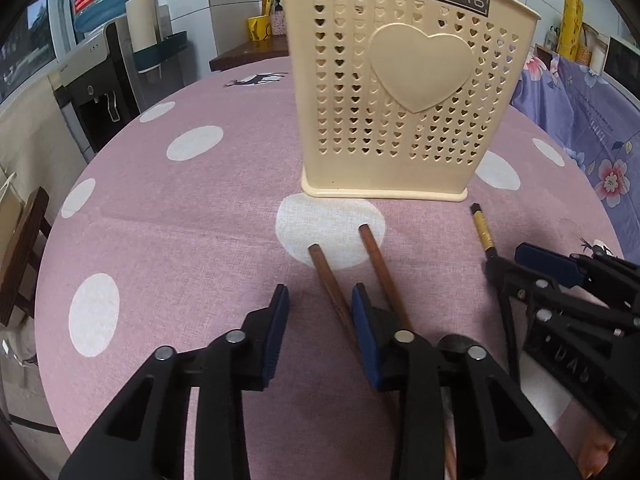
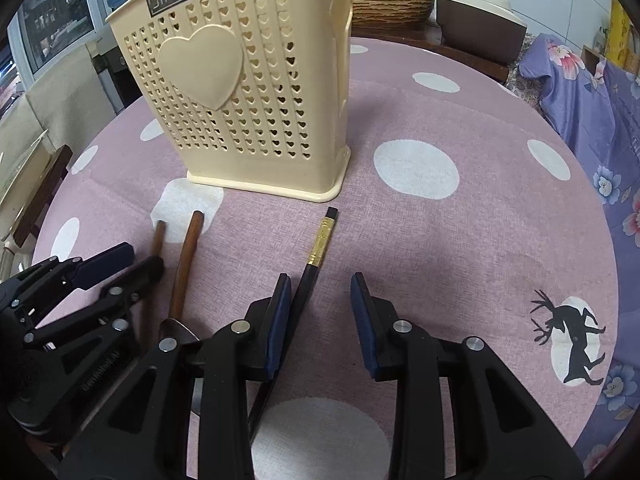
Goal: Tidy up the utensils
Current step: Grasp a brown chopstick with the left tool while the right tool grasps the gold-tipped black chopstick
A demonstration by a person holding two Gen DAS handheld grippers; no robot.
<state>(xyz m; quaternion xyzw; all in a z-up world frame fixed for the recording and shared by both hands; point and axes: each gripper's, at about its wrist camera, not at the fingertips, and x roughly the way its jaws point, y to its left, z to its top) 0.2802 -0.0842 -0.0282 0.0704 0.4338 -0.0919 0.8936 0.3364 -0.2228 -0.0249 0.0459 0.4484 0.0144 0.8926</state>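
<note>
A cream perforated utensil holder (image 1: 404, 92) with a heart stands upright on the pink dotted tablecloth (image 1: 180, 220); it also shows in the right wrist view (image 2: 240, 92). Two brown wooden-handled utensils (image 1: 332, 280) lie in front of it, handles toward the holder, also in the right wrist view (image 2: 188, 256). A black chopstick with a gold band (image 2: 316, 252) lies to their right, also in the left wrist view (image 1: 482, 232). My left gripper (image 1: 320, 300) is open, its right finger over the brown handles. My right gripper (image 2: 320, 292) is open, its left finger beside the black chopstick.
A water dispenser (image 1: 96, 92) stands beyond the table's left edge. A floral purple cloth (image 2: 592, 92) lies at the right. A wicker basket (image 2: 392, 4) and a rice cooker (image 2: 480, 16) sit behind the table.
</note>
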